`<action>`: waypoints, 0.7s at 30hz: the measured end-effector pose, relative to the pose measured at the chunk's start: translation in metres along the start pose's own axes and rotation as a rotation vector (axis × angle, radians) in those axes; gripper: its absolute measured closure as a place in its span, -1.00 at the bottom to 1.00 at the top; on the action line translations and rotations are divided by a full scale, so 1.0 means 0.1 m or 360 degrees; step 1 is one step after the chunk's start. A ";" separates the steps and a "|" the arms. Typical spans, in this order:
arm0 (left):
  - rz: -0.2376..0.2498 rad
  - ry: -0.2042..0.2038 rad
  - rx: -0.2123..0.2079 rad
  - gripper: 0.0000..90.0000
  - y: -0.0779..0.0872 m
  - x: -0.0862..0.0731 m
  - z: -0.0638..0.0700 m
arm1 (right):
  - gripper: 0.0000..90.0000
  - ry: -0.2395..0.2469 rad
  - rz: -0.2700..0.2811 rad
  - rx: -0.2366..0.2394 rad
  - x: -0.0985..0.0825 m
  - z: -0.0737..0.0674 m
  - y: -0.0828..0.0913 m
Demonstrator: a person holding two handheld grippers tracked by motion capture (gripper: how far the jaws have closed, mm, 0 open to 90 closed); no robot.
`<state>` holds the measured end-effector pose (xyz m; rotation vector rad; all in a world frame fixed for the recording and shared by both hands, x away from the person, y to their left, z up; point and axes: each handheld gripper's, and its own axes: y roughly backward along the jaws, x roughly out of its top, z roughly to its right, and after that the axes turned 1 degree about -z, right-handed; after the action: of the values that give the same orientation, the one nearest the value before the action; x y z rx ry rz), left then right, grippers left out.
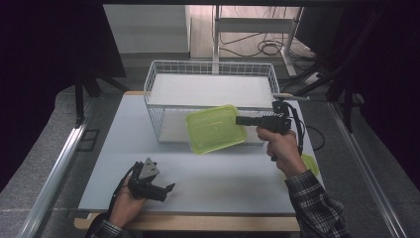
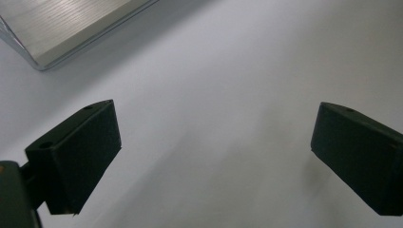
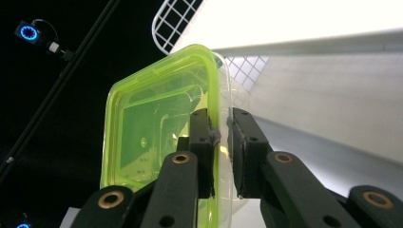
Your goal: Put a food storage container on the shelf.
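High view looks forward and down over the pale grey surface (image 1: 208, 173); the gripper views sit close, both sharing the white wire basket (image 1: 210, 79).

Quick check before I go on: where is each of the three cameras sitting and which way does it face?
High view: above the person's side, looking forward and down at the table, wire basket and green container; both hands show.
Left gripper view: on the left gripper, facing the bare tabletop, fingers apart.
Right gripper view: on the right gripper, fingers clamping the container's edge.
Shared: high and right gripper views both show container and basket.
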<state>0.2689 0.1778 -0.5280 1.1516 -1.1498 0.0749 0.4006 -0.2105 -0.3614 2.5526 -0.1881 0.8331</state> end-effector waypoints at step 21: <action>0.0004 0.0027 -0.0017 -0.94 0.00 0.00 -0.01 | 0.77 0.0027 0.0133 -0.0113 0.45 -0.11 0.02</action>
<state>0.2697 0.1785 -0.5285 1.1380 -1.1350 0.0802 0.4309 -0.2068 -0.3264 2.4848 -0.3153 0.8635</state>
